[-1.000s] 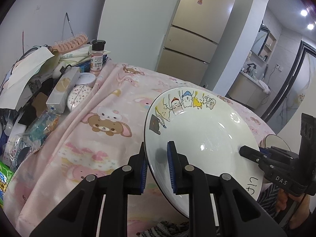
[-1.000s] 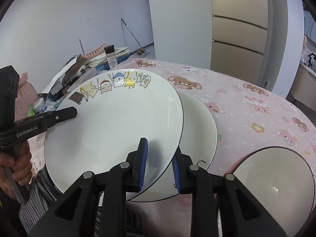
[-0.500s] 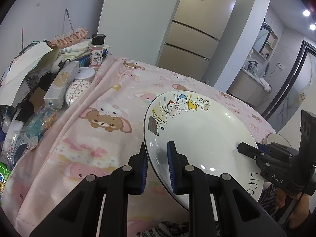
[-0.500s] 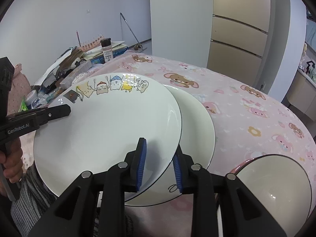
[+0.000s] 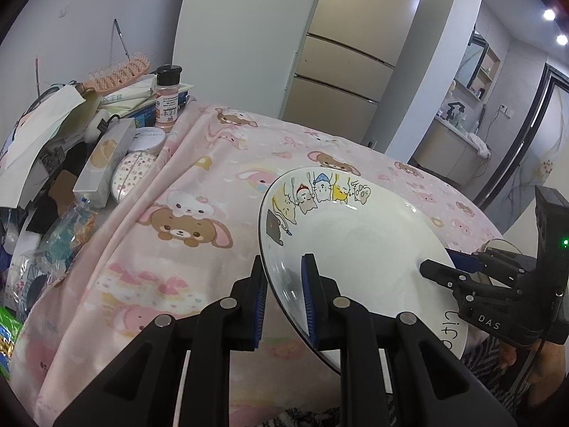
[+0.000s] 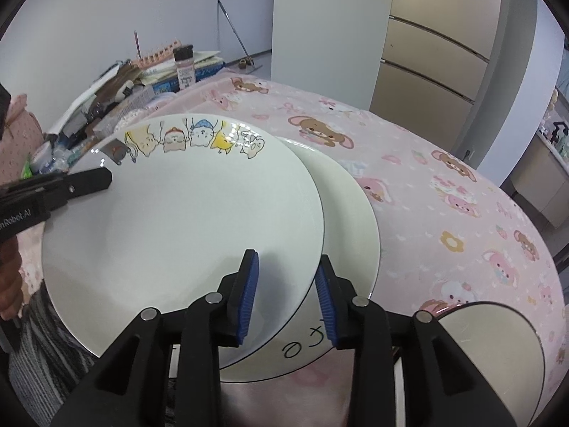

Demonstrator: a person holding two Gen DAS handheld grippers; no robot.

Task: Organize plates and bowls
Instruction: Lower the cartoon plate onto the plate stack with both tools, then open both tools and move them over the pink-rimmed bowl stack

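Right wrist: white plate point(image 6: 185, 213), thin dark rim, cartoon animals along edge.

cartoon plate point(image 6: 185, 213) over plain plate point(image 6: 348, 213) | bowl point(image 6: 498, 348) right | clutter point(image 5: 71, 149) left

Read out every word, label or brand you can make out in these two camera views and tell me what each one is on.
"DAS": on the right gripper, seen from the left wrist.
"nRobot.AI": cut off at the frame edge, on the left gripper, seen from the right wrist.
"life": handwritten on the lower plate, partly hidden in both views.
Spice bottle label: too small to read.
Boxes in the clutter: print blurred.
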